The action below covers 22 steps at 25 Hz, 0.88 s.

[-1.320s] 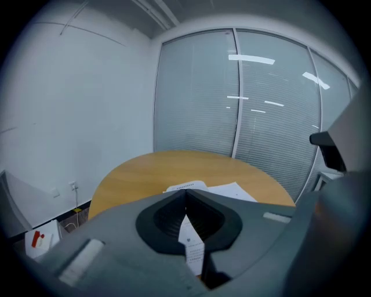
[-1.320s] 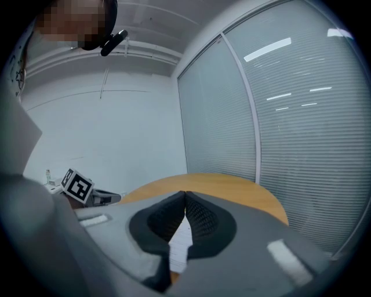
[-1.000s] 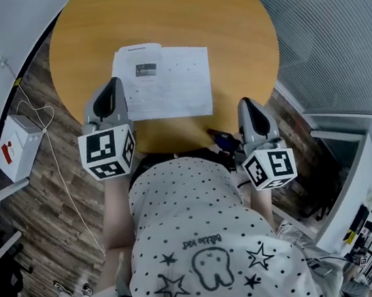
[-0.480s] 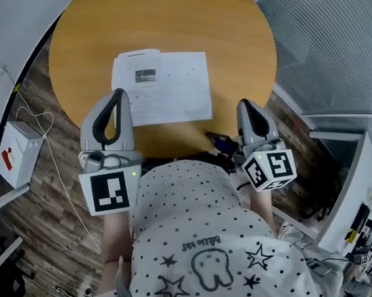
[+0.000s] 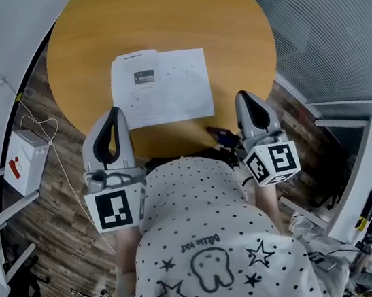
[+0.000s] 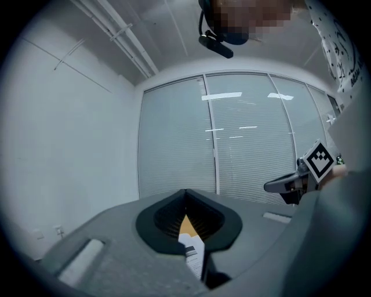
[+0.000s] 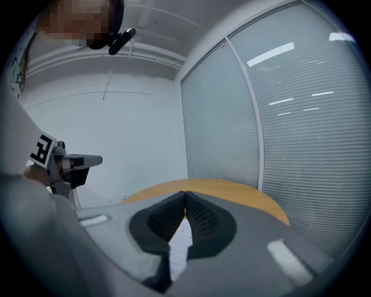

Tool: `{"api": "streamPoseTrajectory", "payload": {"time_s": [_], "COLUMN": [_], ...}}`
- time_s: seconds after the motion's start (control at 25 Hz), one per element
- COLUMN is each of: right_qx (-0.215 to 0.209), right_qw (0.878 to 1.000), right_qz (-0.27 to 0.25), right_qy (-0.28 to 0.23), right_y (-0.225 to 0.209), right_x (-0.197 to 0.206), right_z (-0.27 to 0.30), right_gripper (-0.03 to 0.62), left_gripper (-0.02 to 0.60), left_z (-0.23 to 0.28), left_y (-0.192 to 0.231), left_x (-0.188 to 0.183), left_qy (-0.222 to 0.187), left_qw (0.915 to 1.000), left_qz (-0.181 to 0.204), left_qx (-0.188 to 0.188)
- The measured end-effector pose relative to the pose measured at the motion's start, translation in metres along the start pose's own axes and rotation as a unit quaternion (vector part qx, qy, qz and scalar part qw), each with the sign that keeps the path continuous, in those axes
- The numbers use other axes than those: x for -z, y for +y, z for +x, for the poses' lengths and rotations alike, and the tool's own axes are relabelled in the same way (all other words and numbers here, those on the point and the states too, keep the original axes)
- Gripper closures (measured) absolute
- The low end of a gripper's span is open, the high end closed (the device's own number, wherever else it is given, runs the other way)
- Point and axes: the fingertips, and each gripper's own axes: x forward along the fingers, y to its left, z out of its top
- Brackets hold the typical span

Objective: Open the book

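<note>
Book (image 5: 161, 87) open flat on surface (image 5: 154, 18); jaws of left gripper (image 5: 114, 113) and right gripper (image 5: 242, 96) closed, empty.
Likely light, floppy, easily creased; best pinched at a page edge.

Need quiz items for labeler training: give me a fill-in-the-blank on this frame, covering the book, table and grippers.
1. The book lies ___ on the table.
2. The table's top is ___ in shape.
3. The left gripper has its jaws ___.
4. The right gripper, jaws together, holds ___.

Missing words: open; round; shut; nothing.
</note>
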Motion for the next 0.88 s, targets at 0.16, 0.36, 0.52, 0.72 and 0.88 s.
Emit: {"api": "streamPoseTrajectory", "payload": {"time_s": [0.16,0.36,0.52,0.72,0.88], "right_qx": [0.004,0.006,0.009,0.016,0.019], "right_qw": [1.000,1.000,1.000,1.000,1.000], "right_qz": [0.002,0.003,0.004,0.010,0.012], "right_qy": [0.002,0.005,0.011,0.012,0.012], "right_y": [-0.003,-0.003,-0.004,-0.007,-0.013], "right_x": [0.002,0.003,0.006,0.008,0.011], "right_z": [-0.002,-0.004,-0.010,-0.016,-0.015], "right_gripper": [0.589,0.589,0.589,0.589,0.589], "left_gripper": [0.571,0.571,0.571,0.571,0.571], "left_z": [-0.002,0.005,0.007,0.007,0.008], "left_y": [-0.003,-0.015,-0.015,-0.011,-0.012], "left_x": [-0.008,-0.017,-0.024,-0.026,-0.025], "left_qy": [0.001,0.006,0.008,0.011,0.014], "left_qw": [0.9998,0.9998,0.9998,0.9999,0.9998], "left_qz": [-0.019,-0.013,-0.007,0.003,0.004], "left_qx": [-0.007,0.012,0.016,0.011,0.009]}}
